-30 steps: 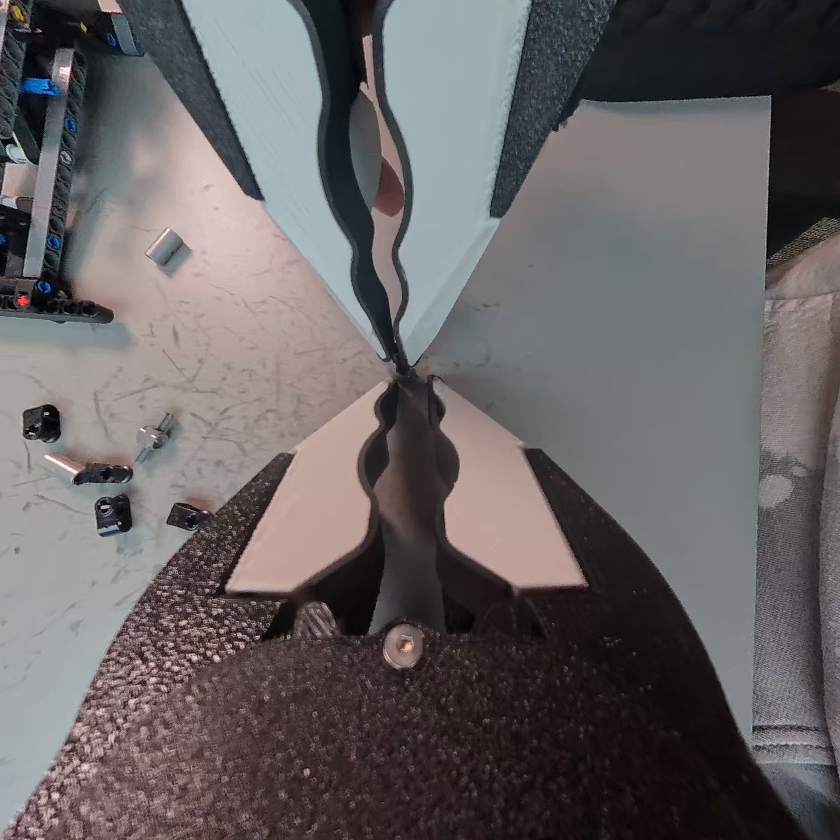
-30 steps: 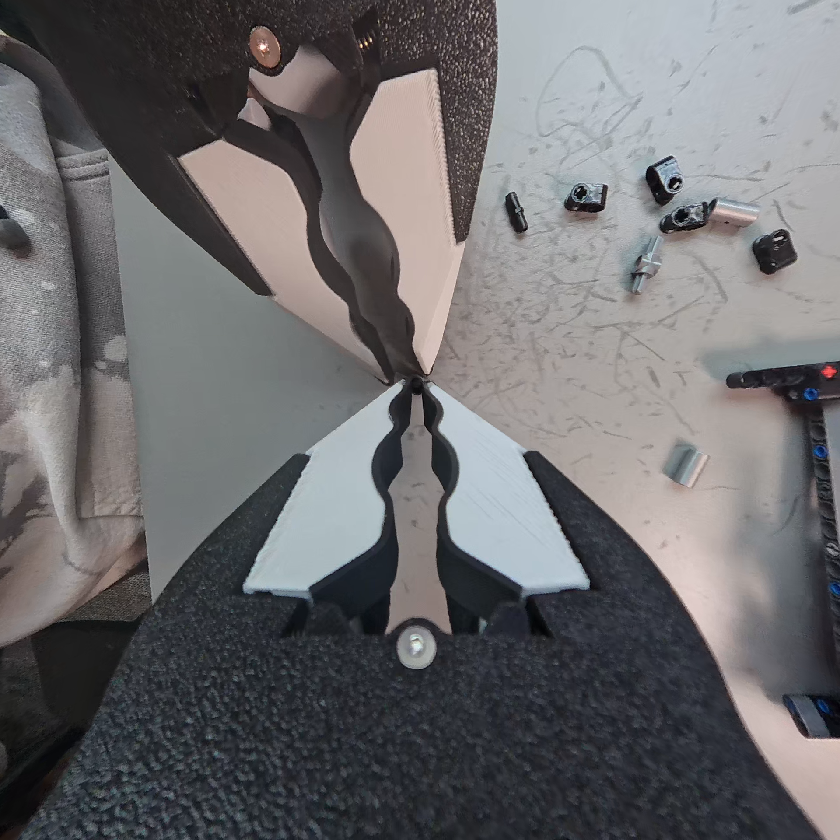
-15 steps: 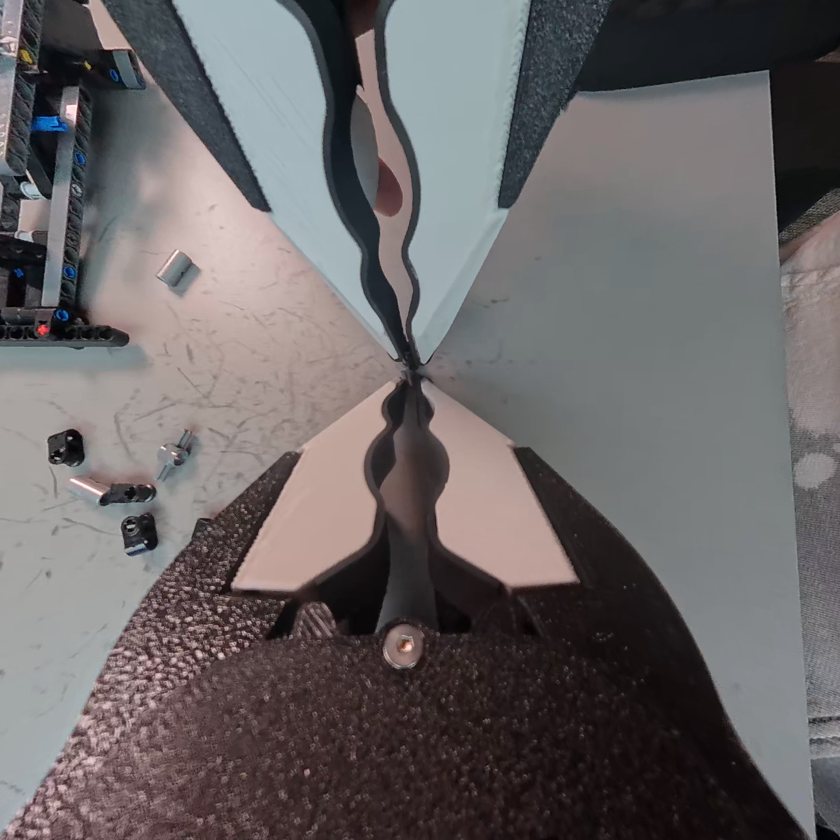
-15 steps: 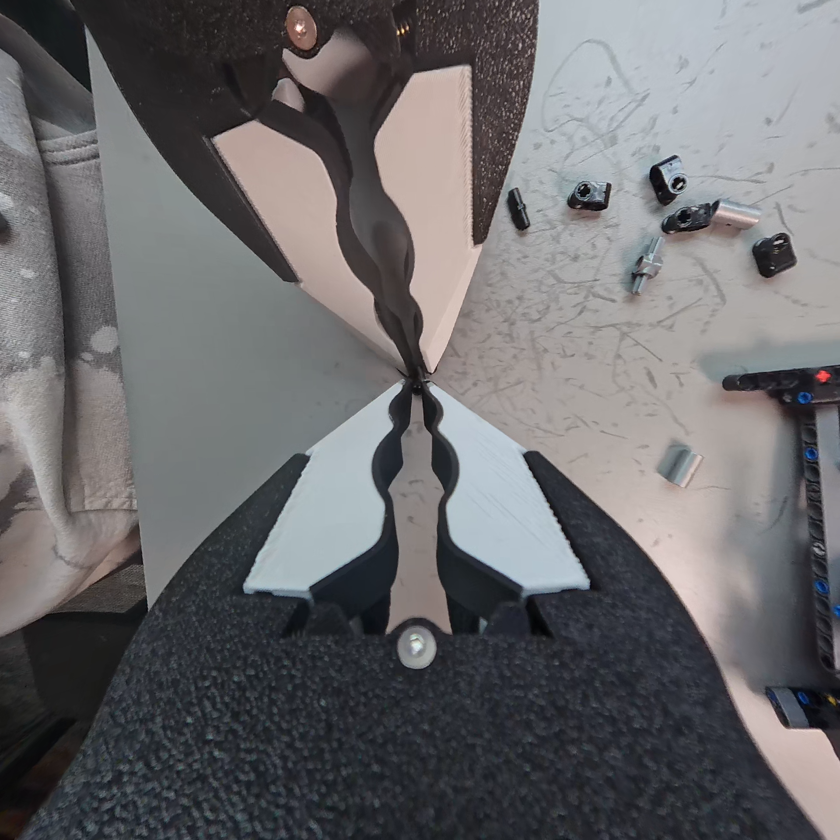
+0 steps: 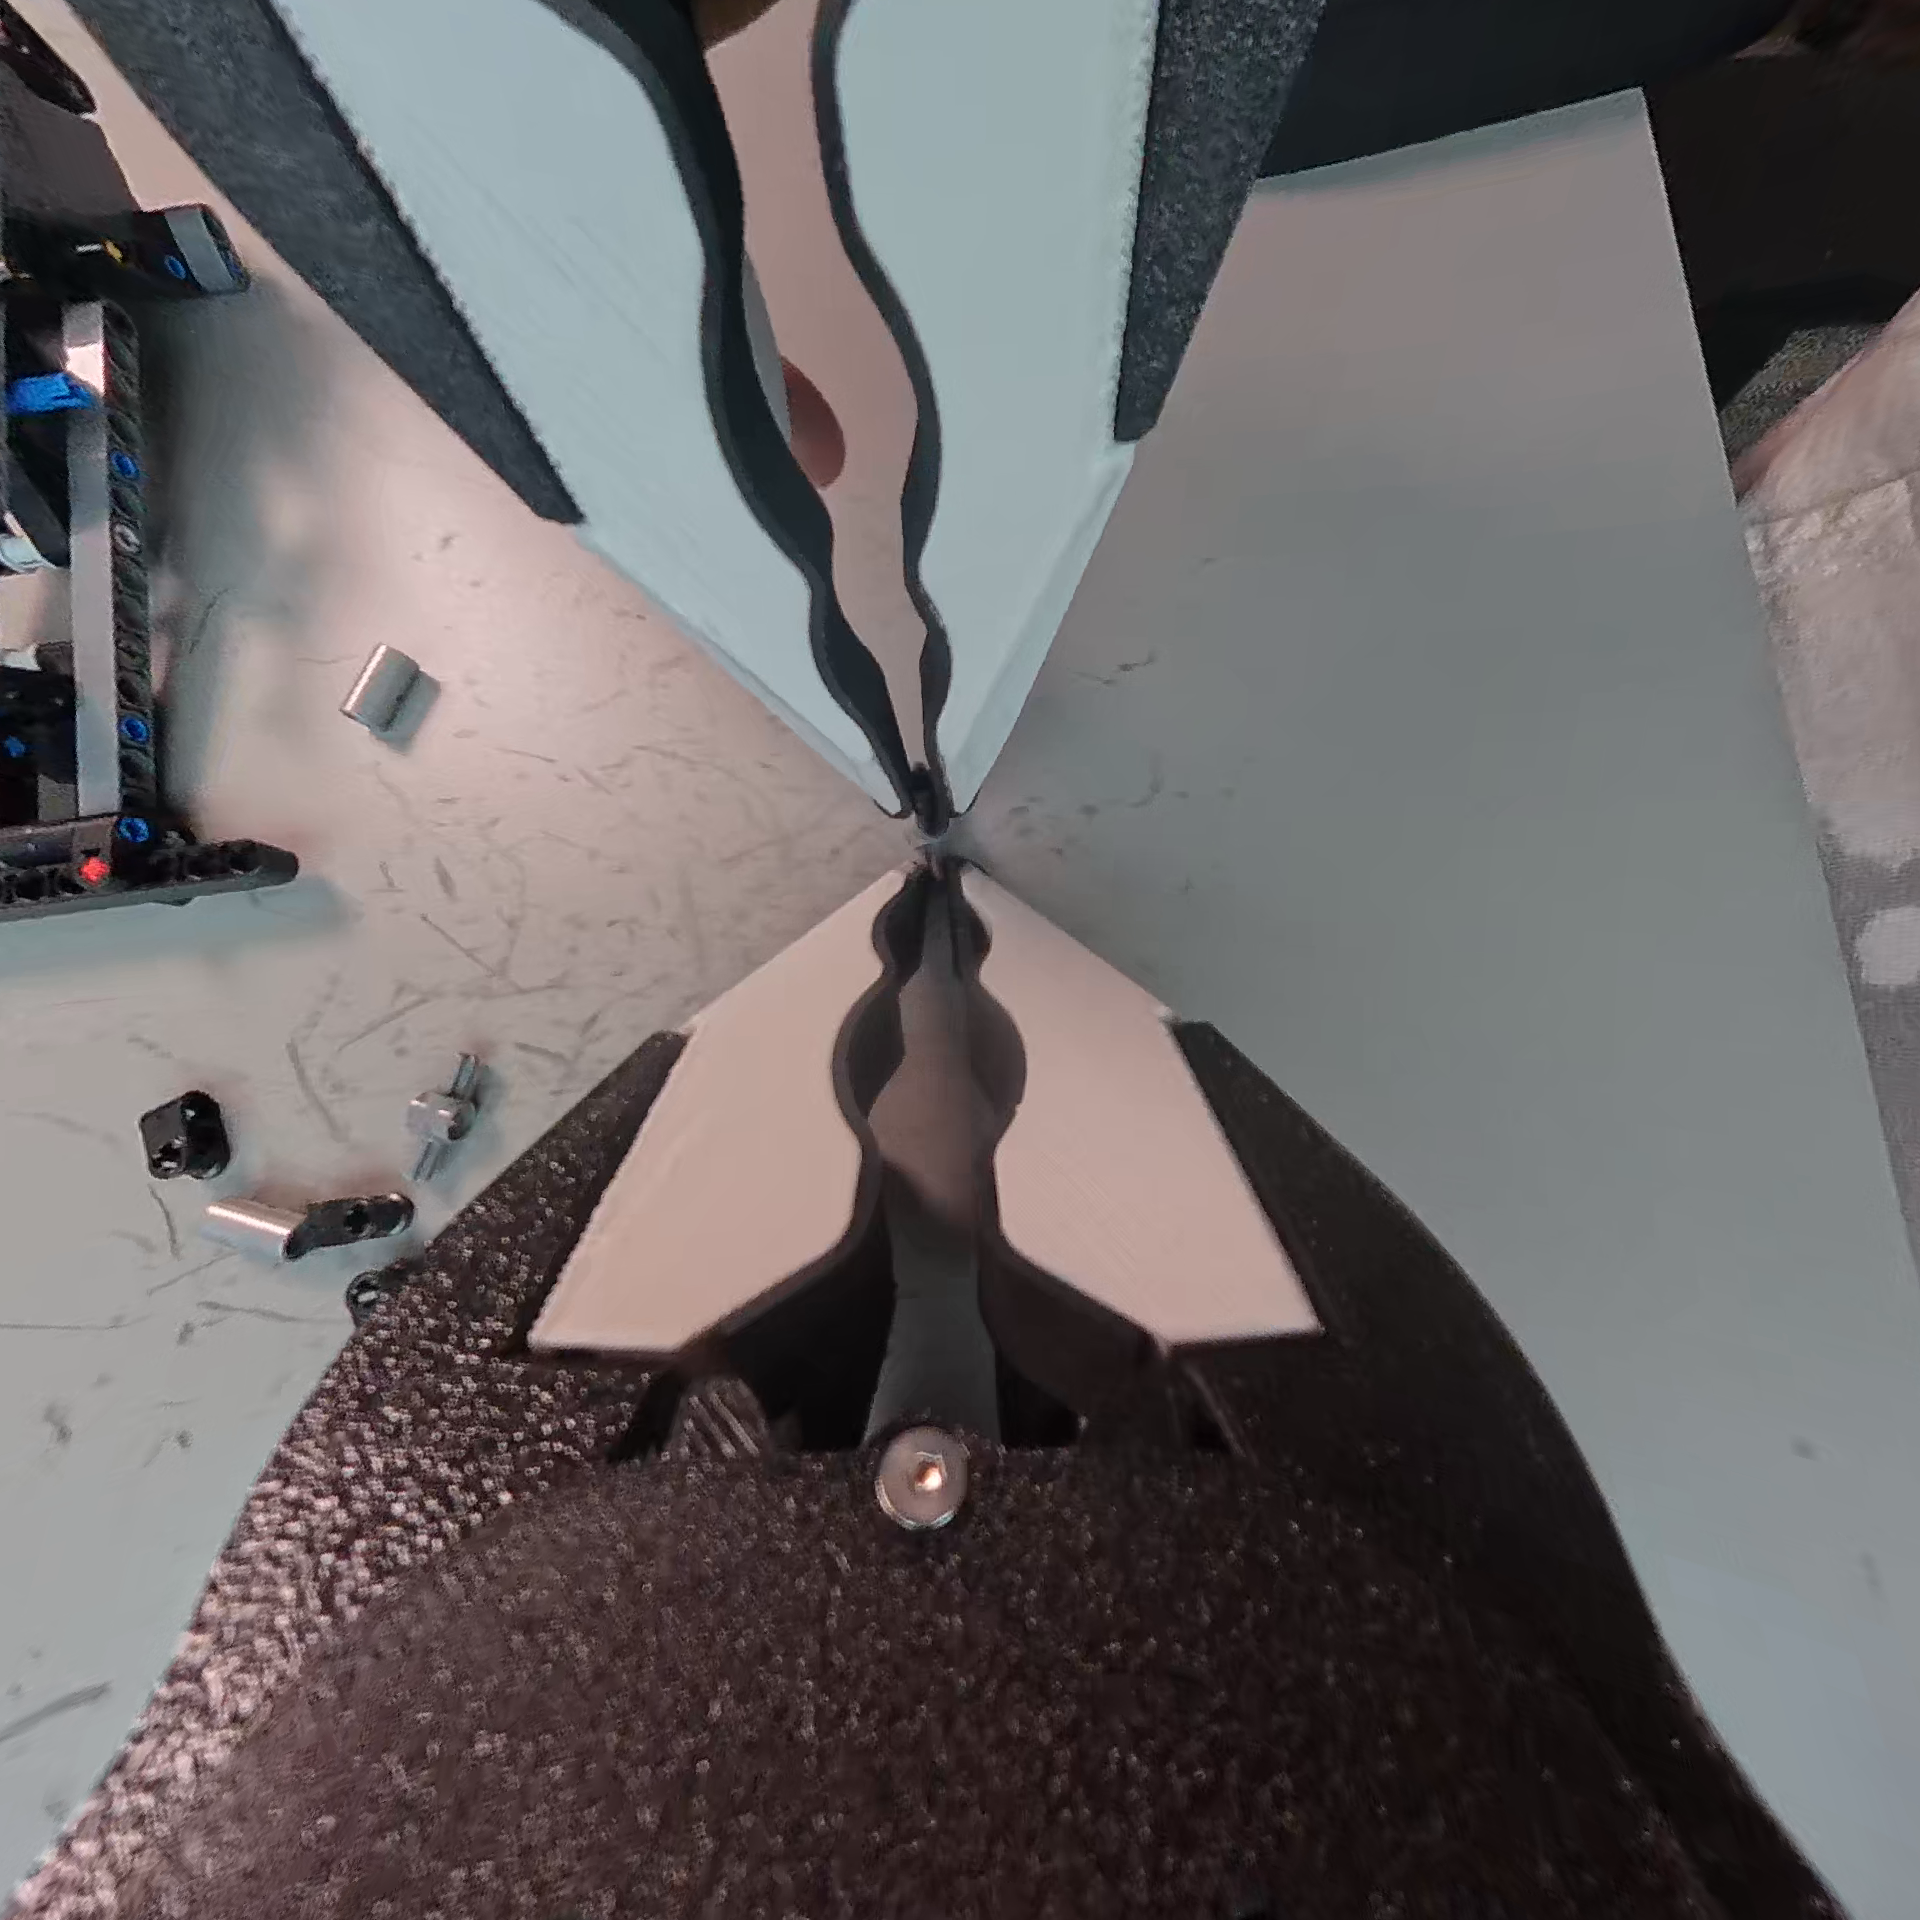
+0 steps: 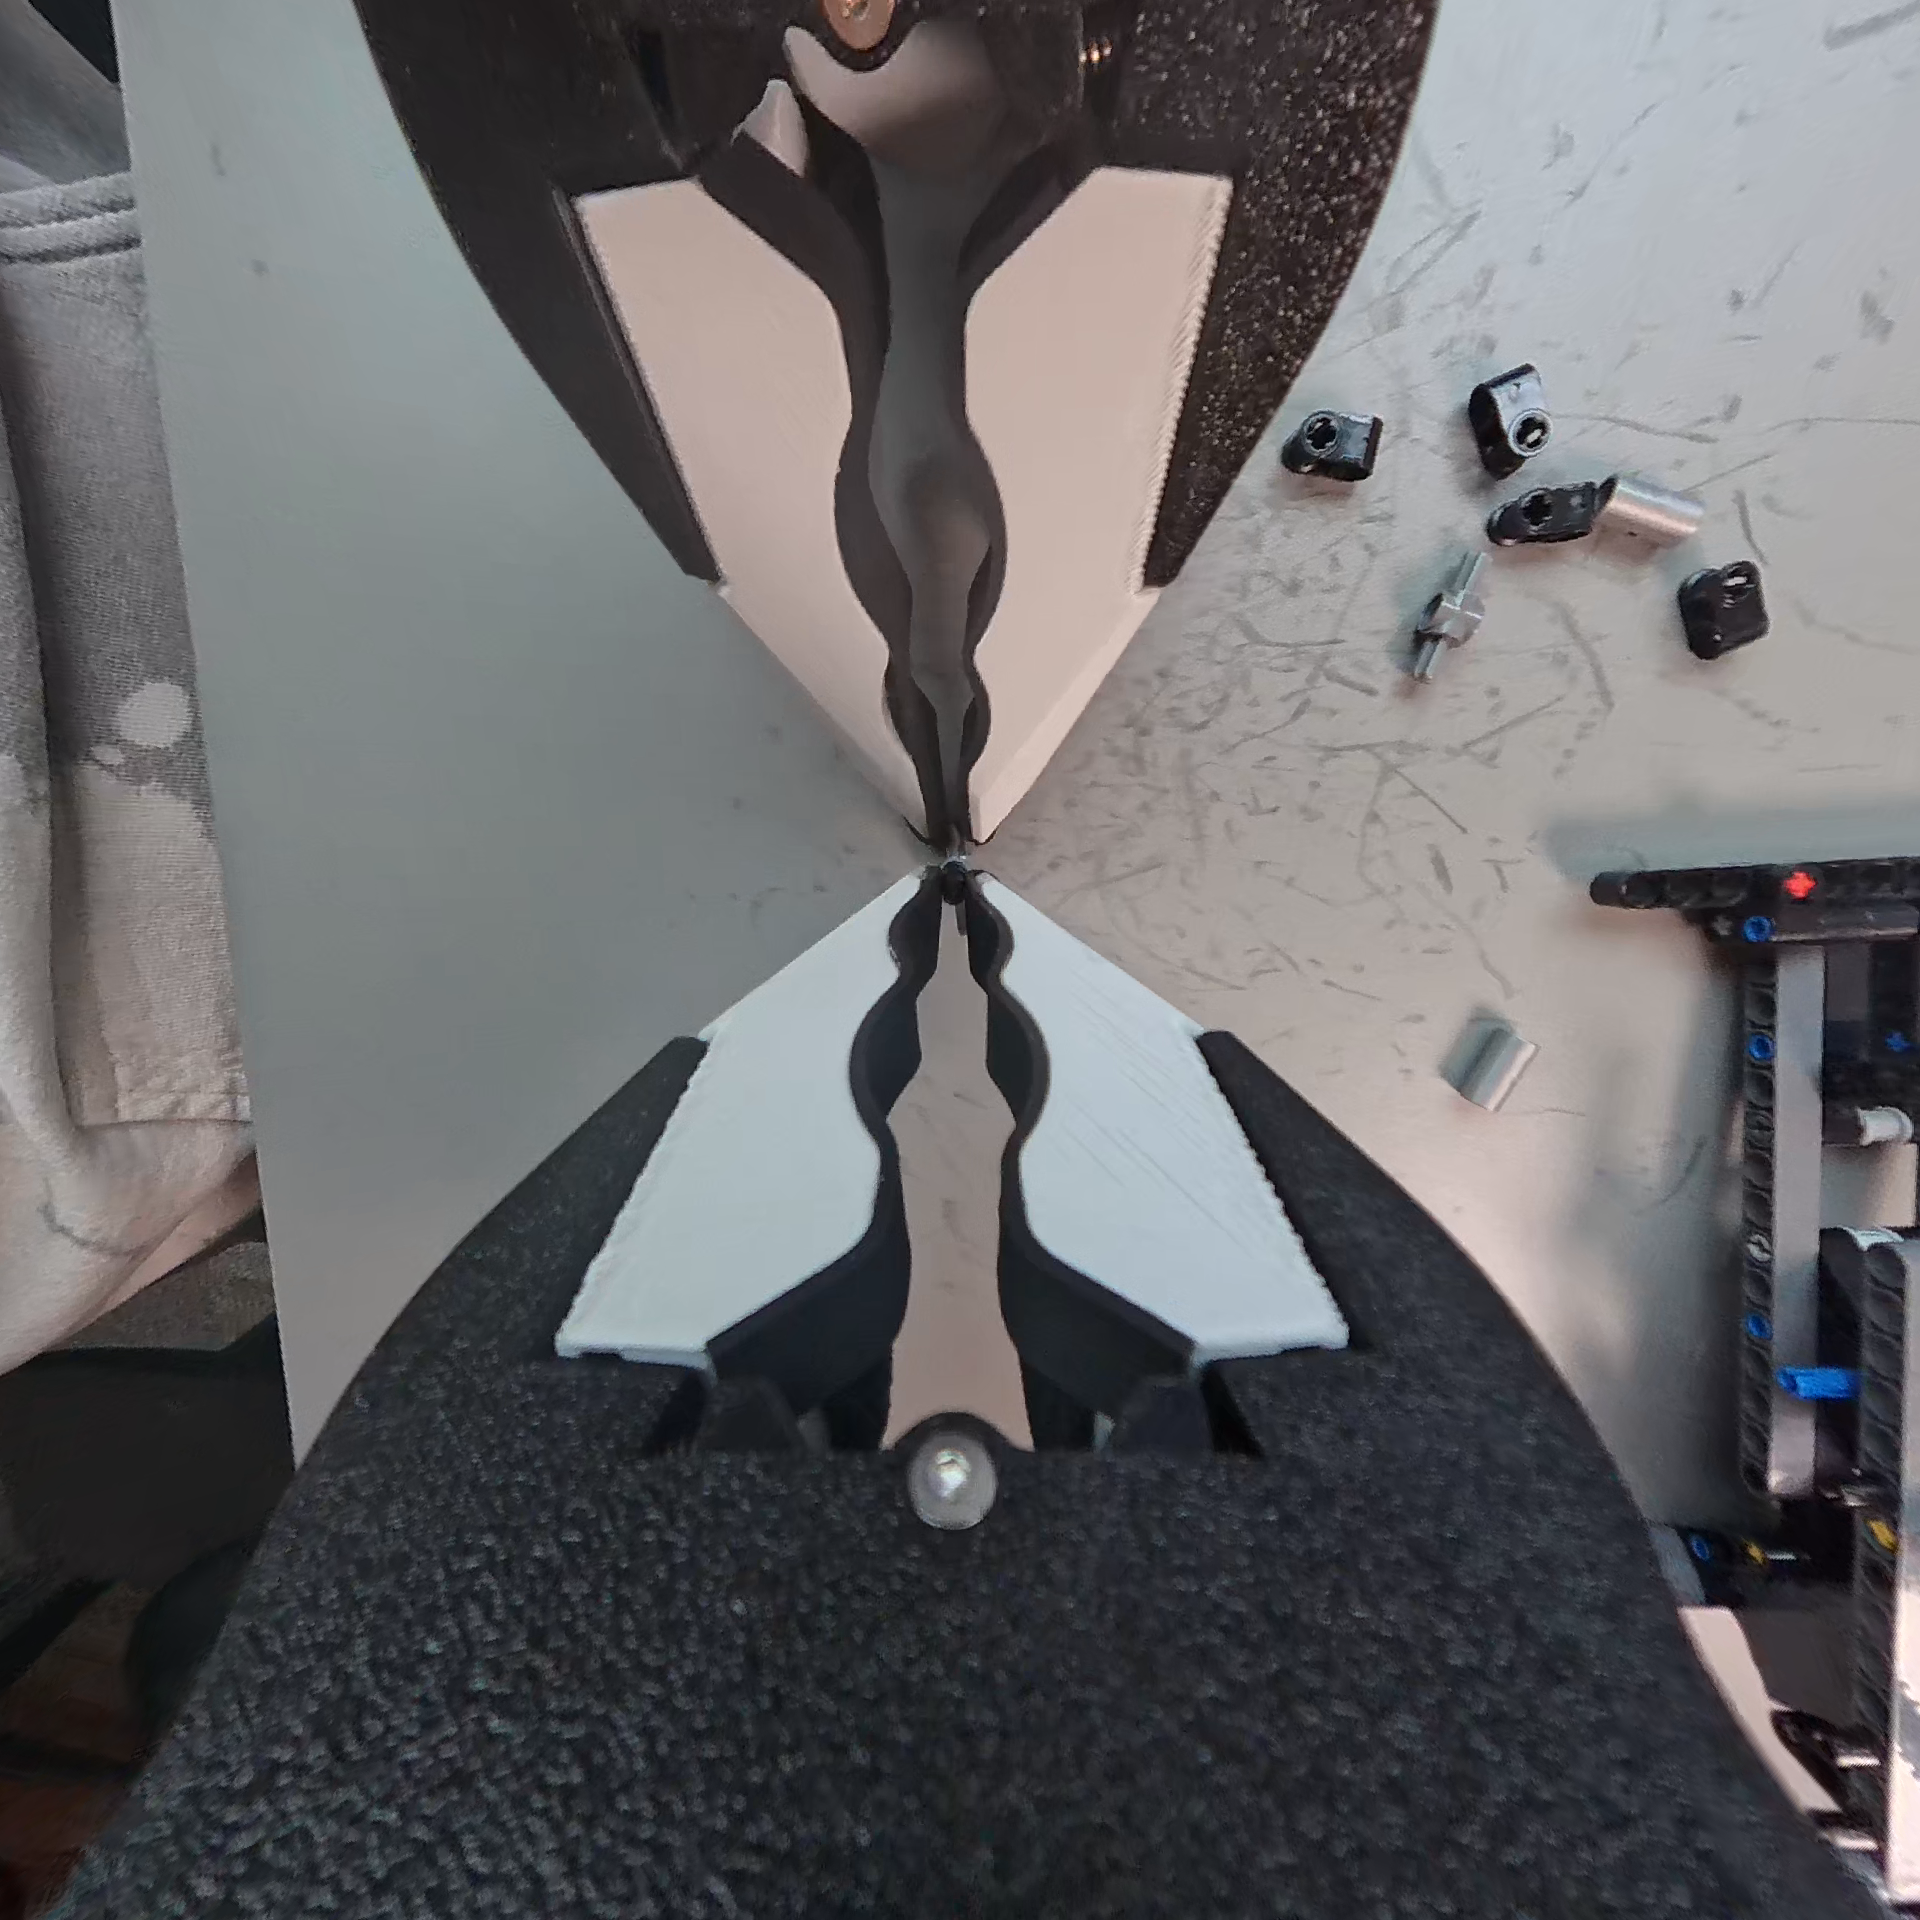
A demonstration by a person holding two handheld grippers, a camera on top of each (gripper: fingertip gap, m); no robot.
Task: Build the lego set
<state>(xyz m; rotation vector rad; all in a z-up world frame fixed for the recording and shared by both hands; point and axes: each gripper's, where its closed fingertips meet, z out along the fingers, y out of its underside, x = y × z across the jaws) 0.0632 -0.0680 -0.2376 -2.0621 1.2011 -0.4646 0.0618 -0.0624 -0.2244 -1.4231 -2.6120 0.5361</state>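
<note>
Pinching tip to tip, your left gripper (image 5: 940, 868) and right gripper (image 6: 951, 878) are both closed down on one tiny black plastic pin (image 6: 953, 871) held above the scratched grey table (image 6: 1299, 790). You can expect it to be light, stiff and slippery, so grip it by the ends. Only the right wrist view shows the black connector (image 6: 1332, 445) nearest you. The left view shows the half-built black and grey beam frame (image 5: 99, 623) from its other side.
</note>
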